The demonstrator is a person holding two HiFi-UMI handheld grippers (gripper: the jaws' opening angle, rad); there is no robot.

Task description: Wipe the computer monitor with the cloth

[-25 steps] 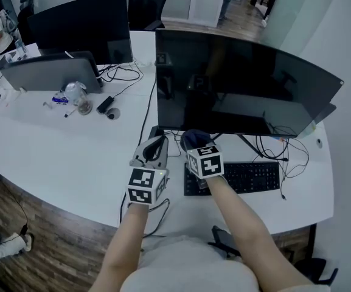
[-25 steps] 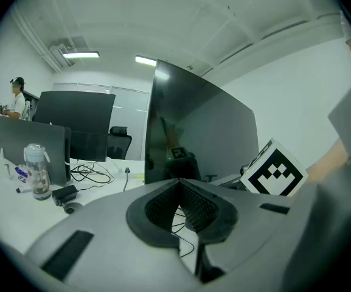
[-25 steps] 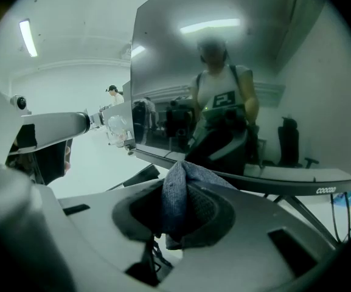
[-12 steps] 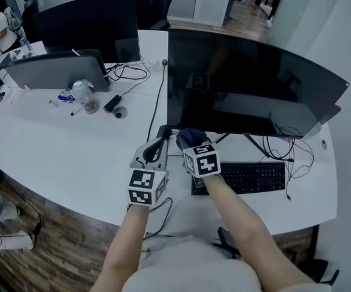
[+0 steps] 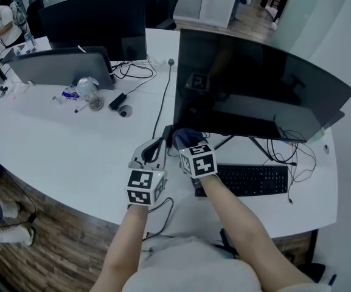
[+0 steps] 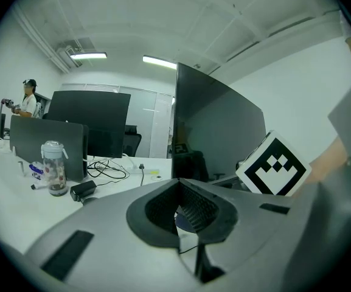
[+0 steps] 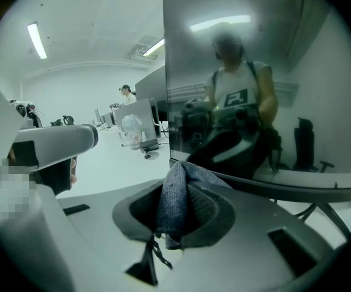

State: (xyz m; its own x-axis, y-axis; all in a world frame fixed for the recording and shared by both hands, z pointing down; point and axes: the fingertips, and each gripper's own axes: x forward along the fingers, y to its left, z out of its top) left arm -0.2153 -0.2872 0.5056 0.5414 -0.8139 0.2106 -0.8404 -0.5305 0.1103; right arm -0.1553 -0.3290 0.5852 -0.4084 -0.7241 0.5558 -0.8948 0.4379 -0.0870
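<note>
Right gripper (image 5: 185,140) has its jaws pinched on a dark cloth (image 7: 175,202), raised to the lower left corner of the monitor (image 5: 260,90) (touching or not, I can't say). Left gripper (image 5: 152,153) hangs beside it, jaws together and empty. Wiping looks barely begun, and I'd judge nearly the whole screen is left.

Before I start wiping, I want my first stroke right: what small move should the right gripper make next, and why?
Probably ease the right gripper forward and slightly up so the cloth presses on the monitor. The cloth is clamped between its jaws and sits by the screen's lower left corner, apparently not yet against the glass.
</note>
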